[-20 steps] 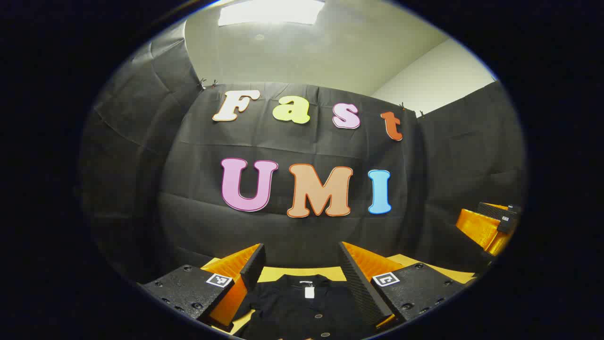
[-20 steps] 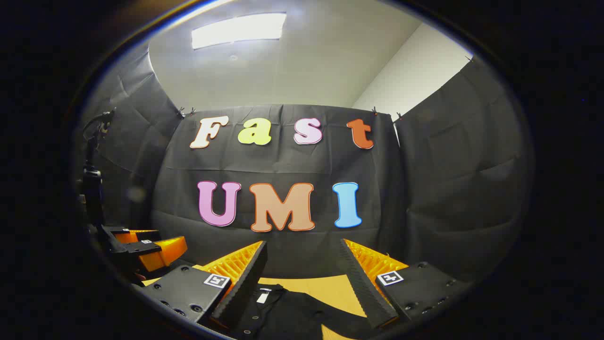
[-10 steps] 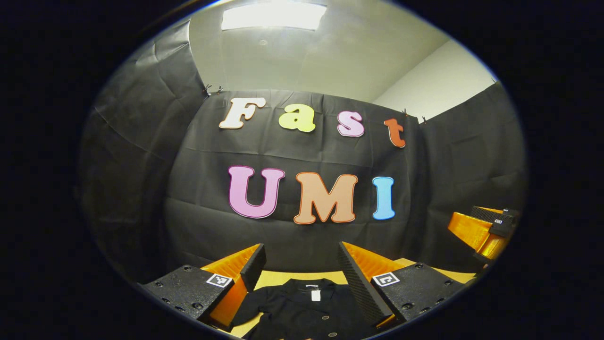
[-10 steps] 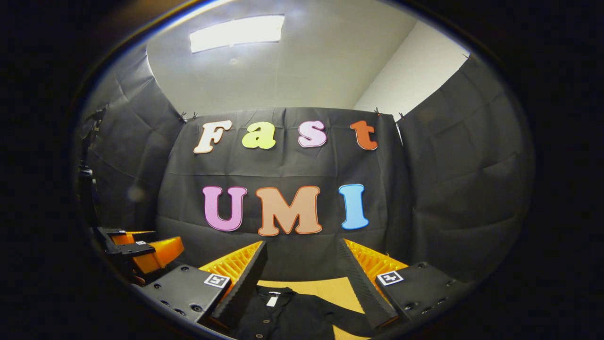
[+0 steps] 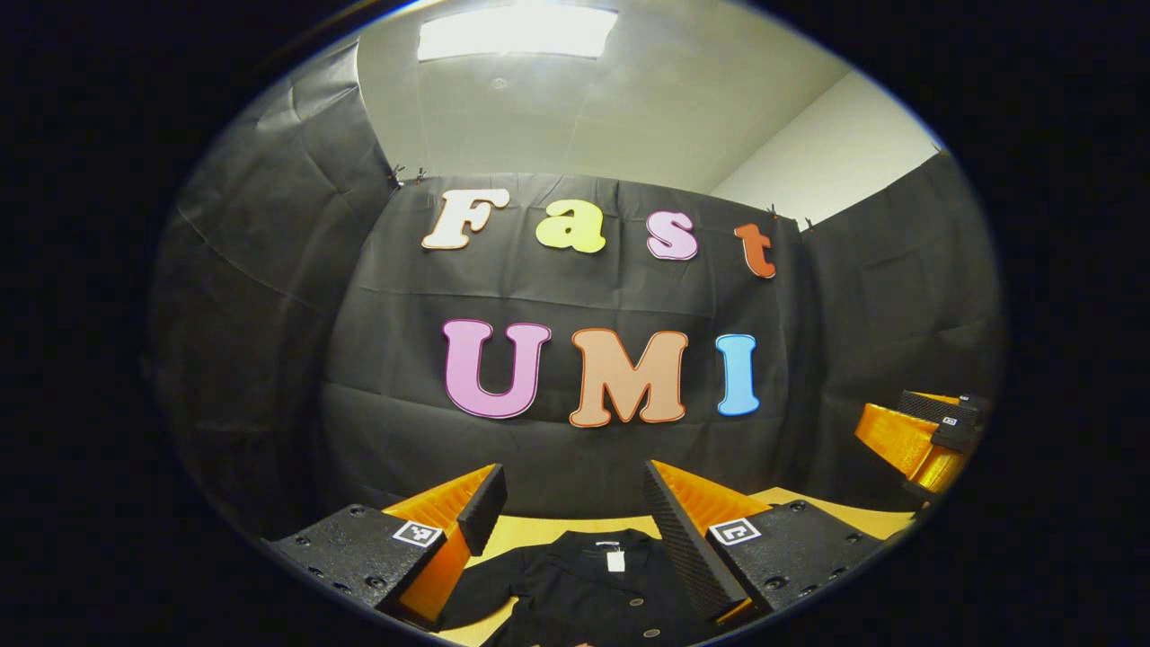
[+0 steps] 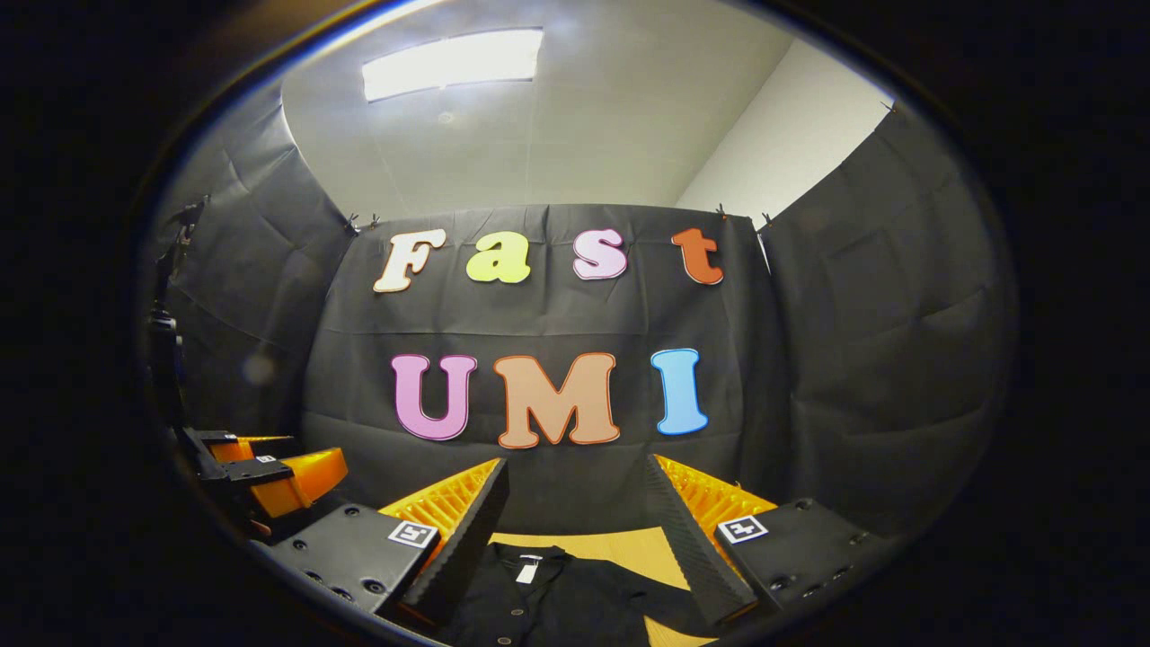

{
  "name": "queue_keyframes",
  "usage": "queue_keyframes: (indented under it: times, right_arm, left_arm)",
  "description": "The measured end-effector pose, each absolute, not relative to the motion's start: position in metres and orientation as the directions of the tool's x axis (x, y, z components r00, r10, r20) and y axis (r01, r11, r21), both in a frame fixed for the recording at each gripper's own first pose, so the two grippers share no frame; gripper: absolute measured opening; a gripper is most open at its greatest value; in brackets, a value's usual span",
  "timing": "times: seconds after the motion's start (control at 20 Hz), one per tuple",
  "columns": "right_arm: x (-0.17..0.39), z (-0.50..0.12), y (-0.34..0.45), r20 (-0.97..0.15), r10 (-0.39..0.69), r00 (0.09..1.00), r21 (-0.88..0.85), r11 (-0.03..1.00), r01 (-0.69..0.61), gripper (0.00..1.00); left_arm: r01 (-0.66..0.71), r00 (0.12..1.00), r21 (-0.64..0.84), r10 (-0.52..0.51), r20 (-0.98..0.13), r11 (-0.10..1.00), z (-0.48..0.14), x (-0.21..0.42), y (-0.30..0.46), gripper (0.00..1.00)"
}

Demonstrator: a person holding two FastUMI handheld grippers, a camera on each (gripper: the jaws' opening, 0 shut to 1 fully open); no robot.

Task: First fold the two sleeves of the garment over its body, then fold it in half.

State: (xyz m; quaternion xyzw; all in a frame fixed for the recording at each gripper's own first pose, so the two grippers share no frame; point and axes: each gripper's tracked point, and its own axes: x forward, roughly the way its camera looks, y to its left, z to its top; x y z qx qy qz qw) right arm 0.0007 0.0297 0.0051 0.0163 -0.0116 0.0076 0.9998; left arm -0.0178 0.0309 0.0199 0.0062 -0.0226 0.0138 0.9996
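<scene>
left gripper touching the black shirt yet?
Apart. In the left gripper view the left gripper is open and raised, with the yellow table visible between its fingertips and the black shirt lying below.

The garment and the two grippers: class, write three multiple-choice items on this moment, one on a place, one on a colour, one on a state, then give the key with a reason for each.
1. Where does the garment lie?
A. flat on the table
B. hung on the booth's wall
C. lifted between one gripper's fingers

2. What colour is the garment?
A. white
B. black
C. red

3. How do the left gripper and the right gripper stand?
A. both shut on a sleeve
B. one open, one shut
C. both open, holding nothing

Key: 1 A, since the cloth lies spread on the tabletop below the fingers in both views. 2 B, since the fabric is black, with a small white tag at the collar. 3 C, since each view shows a wide gap between its own fingers, clear of the cloth.
</scene>
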Motion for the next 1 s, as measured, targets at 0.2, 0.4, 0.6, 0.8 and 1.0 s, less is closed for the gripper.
queue_keyframes:
  times: [0.2, 0.4, 0.6, 0.8, 1.0]
  right_arm:
    - [0.002, 0.005, 0.033, 0.020, 0.017, 1.000, 0.027, 0.999, -0.018, 0.94]
    - [0.000, 0.003, 0.041, 0.019, 0.026, 0.999, 0.024, 0.999, -0.027, 0.95]
    - [0.001, 0.006, 0.046, 0.027, 0.034, 0.999, 0.014, 0.999, -0.034, 0.94]
    - [0.001, 0.002, 0.048, 0.024, 0.031, 0.999, 0.017, 0.999, -0.031, 0.97]
    - [0.000, -0.001, 0.053, 0.014, 0.042, 0.999, 0.015, 0.999, -0.042, 0.95]
  left_arm:
    - [-0.032, 0.998, 0.014, 0.032, 0.045, 0.999, 0.019, -0.018, 0.035, 0.92]
    - [-0.043, 0.999, -0.008, 0.043, 0.033, 0.999, 0.017, -0.018, 0.040, 0.92]
    - [-0.055, 0.998, 0.004, 0.055, 0.041, 0.998, 0.019, -0.019, 0.048, 0.92]
    - [-0.057, 0.998, 0.004, 0.057, 0.041, 0.998, 0.018, -0.020, 0.050, 0.92]
    - [-0.072, 0.997, -0.001, 0.072, 0.039, 0.997, 0.017, -0.022, 0.056, 0.92]
